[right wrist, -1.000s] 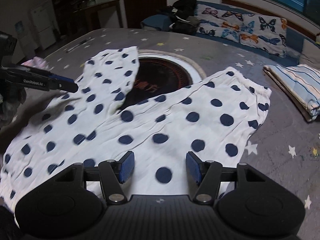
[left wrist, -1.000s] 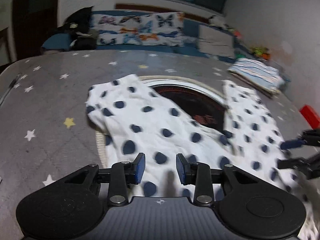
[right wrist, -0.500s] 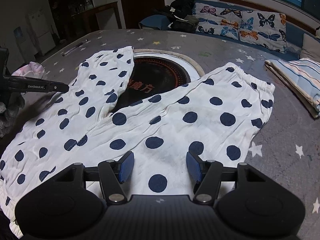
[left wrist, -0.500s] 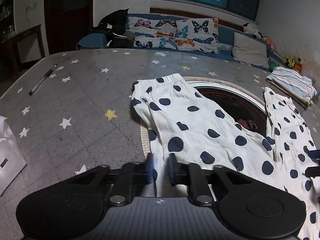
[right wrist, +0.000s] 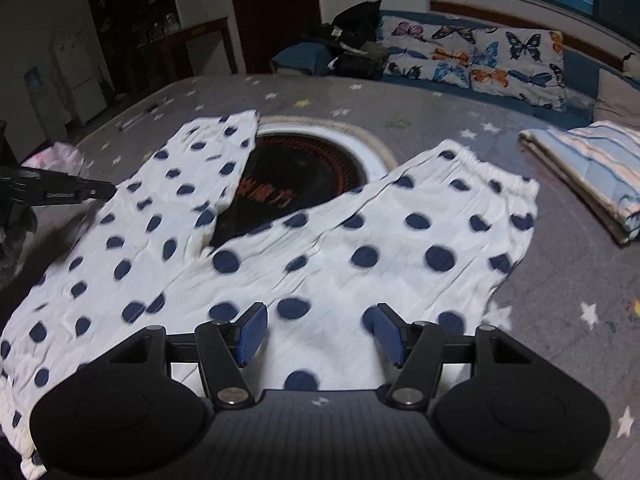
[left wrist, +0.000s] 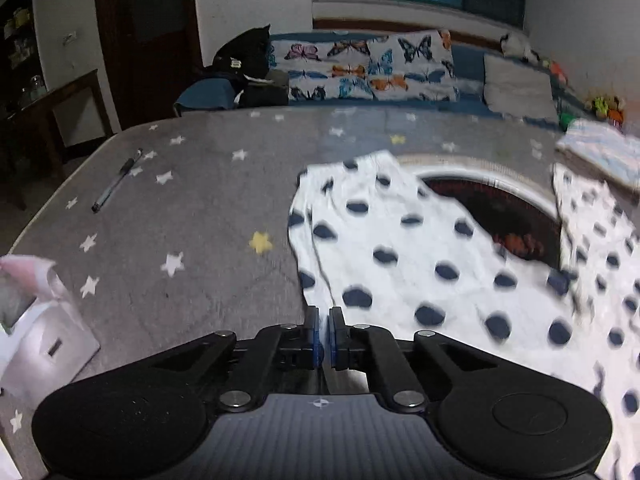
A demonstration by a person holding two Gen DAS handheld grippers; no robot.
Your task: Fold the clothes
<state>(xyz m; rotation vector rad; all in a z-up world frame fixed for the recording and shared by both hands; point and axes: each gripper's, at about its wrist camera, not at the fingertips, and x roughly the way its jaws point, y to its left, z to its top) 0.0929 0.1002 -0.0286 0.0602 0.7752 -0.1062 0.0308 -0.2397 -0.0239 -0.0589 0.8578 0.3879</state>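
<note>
White trousers with dark blue dots (right wrist: 320, 248) lie spread flat on the grey star-patterned table, both legs reaching away from me; they also show in the left wrist view (left wrist: 420, 264). My left gripper (left wrist: 324, 332) is shut on the left edge of the trousers, near the table surface. It shows from the side in the right wrist view (right wrist: 100, 191). My right gripper (right wrist: 316, 334) is open, its blue pads (right wrist: 252, 332) hovering just above the cloth at the near edge.
A round dark hotplate (right wrist: 304, 168) is set in the table between the trouser legs. A folded striped cloth (right wrist: 592, 168) lies at right. A pen (left wrist: 116, 182) and a white box (left wrist: 40, 340) sit at left. A butterfly-cushioned bench (left wrist: 360, 68) runs behind.
My left gripper has closed its jaws on the left edge of the trousers and shifted left. My right gripper stays open over the cloth, nearly still.
</note>
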